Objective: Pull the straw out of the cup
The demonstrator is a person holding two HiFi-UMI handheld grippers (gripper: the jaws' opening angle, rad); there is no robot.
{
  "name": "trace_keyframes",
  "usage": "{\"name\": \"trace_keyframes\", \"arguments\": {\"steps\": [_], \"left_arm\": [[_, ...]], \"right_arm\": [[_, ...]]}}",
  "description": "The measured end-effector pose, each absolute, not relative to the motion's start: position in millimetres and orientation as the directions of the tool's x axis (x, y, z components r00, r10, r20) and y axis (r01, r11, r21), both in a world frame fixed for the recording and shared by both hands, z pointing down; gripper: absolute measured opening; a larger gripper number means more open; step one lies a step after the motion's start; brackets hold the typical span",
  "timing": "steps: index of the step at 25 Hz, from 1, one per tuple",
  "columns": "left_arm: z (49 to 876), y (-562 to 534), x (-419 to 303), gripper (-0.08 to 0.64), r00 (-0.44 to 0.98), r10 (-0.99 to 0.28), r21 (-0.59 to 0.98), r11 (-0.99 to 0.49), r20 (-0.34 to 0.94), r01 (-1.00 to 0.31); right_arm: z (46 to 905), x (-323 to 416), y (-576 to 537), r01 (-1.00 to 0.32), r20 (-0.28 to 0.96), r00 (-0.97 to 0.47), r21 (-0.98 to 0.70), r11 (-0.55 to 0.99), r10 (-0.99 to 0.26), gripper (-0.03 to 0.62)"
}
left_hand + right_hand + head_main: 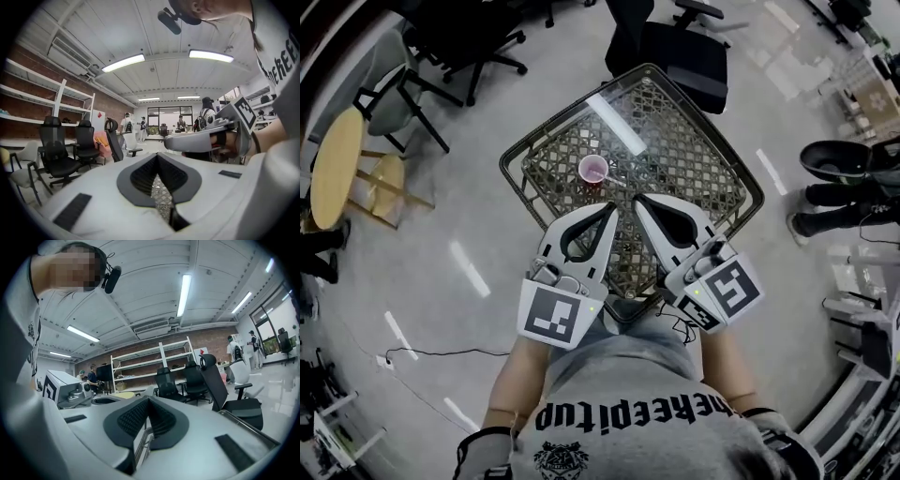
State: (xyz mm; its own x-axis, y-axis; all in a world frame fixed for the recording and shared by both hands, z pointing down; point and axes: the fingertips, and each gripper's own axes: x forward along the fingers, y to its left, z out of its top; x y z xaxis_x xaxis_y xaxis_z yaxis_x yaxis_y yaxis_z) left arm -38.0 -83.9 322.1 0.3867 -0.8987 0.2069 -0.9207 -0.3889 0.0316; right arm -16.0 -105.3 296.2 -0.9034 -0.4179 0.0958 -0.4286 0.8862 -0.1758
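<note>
A small pink cup (593, 170) stands upright on the lattice-top metal table (712, 150), left of its middle. I cannot make out the straw for certain at this size. My left gripper (613, 207) and right gripper (637, 199) hover side by side over the table's near half, just short of the cup, both pointing at it. Both are shut with nothing between the jaws. In the left gripper view the jaws (158, 155) meet at the tips, with the right gripper (206, 140) beside them. In the right gripper view the jaws (148, 399) also meet. The cup is hidden in both gripper views.
A black office chair (675, 47) stands at the table's far side, and more chairs (478, 42) at the far left. A round yellow table (337, 164) is at the left. A person's shoes (830, 192) are at the right. A cable (441, 354) lies on the floor.
</note>
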Motion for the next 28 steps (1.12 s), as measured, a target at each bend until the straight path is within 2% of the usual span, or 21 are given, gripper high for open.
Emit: {"name": "trace_keyframes", "arguments": {"steps": [21,28], "left_arm": [[361,-126,-72,0.018,0.539,-0.795,0.061,-0.546,0.277,-0.836],[379,-145,-80,0.038,0.579,-0.756,0.009,-0.606,0.305,-0.795]], "right_arm": [[317,-29,-138,-0.611,0.152,-0.792,-0.216,0.762,-0.592,0.012],[322,-29,-147,-0.663,0.162,-0.748,-0.227,0.713,-0.644,0.012]]}}
